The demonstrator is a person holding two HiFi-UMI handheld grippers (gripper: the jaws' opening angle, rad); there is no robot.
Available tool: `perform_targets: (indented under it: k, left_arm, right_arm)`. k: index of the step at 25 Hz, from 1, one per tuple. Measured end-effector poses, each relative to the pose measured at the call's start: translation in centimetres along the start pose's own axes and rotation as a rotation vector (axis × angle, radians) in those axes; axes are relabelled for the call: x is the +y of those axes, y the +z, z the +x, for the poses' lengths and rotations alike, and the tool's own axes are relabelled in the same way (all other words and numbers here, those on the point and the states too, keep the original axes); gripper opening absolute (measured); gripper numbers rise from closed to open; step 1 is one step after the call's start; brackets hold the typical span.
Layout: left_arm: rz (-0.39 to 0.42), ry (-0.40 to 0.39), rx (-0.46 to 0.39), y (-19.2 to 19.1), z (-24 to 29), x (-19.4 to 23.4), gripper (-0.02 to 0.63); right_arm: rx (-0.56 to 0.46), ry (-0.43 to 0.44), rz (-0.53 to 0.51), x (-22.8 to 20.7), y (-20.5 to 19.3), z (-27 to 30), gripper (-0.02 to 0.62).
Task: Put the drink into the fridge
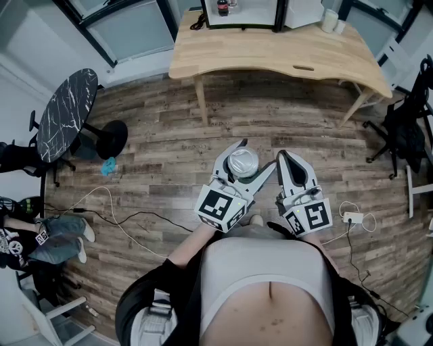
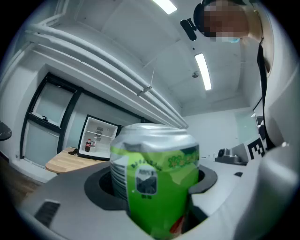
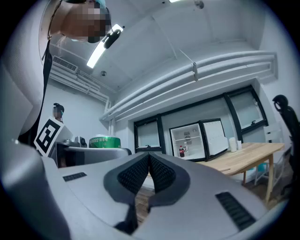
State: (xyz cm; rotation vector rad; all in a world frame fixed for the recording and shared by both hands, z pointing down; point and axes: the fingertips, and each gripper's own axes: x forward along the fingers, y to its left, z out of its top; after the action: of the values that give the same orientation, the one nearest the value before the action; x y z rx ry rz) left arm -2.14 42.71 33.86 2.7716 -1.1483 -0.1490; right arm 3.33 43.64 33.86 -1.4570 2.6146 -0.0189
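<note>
The drink is a green can with a silver top. My left gripper is shut on it, the jaws spread wide round its sides, and carries it upright in the air above the wooden floor. In the left gripper view the can fills the space between the jaws of the left gripper. My right gripper hangs just right of it, shut, its ribbed pads pressed together with nothing between them. The small white fridge stands on the wooden desk ahead, its door swung open.
A cola bottle stands inside the fridge. White cups sit on the desk's right end. A black round marble table stands at left, a black chair at right. Cables and a power strip lie on the floor.
</note>
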Motion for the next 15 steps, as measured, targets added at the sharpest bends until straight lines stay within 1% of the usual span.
perform_targets:
  k: [15]
  left_arm:
    - [-0.001,0.001,-0.012,0.18,-0.41,0.85,0.348]
  right_arm:
    - [-0.001,0.009,-0.005,0.54,-0.27,0.88,0.028]
